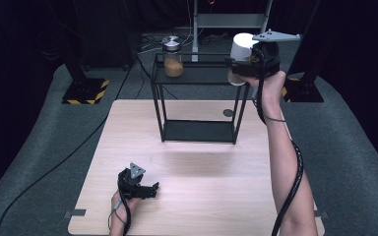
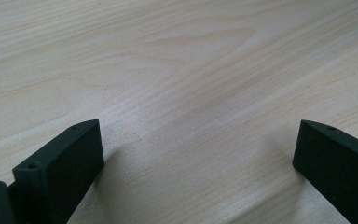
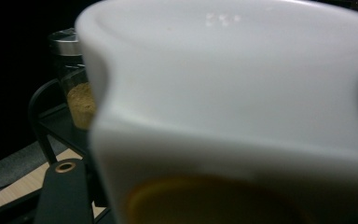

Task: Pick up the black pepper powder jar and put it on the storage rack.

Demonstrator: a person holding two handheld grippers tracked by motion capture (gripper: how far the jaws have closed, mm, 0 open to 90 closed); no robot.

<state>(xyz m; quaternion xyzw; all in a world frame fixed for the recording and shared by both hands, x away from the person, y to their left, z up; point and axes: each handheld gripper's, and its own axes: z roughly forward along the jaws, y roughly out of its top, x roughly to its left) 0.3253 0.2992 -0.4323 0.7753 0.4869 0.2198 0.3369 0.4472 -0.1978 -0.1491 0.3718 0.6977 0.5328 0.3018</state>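
From the high view, the right tongs (image 1: 240, 66) are raised at the right end of a black wire shelf (image 1: 197, 98) that stands at the far side of the pale wooden desk (image 1: 202, 187). They are clenched around a white container (image 1: 240, 49), which sits at the level of the shelf's top tier, at its right corner. Held there, it looks about to be set on that tier or has just been lifted off; which one cannot be told. On the left of the same tier stands a glass jar (image 1: 173, 56) with a metal lid, part filled with a tan, grainy powder. The left tongs (image 1: 145, 189) rest low at the near left of the desk, parked out of the way while the other hand works.

In the left gripper view, the two black jaws stand wide apart with nothing between them, released above bare wood. The desk surface (image 2: 182, 70) has a light, smooth grain with soft wavy lines.

In the right gripper view, the white container (image 3: 242, 93) sits so close that it blurs. It seems to be smooth, glossy ceramic or plastic with rounded walls and an amber opening near its base, though the focus is too poor to be sure. Beyond it the glass jar (image 3: 77, 93) stands on the shelf's dark top.
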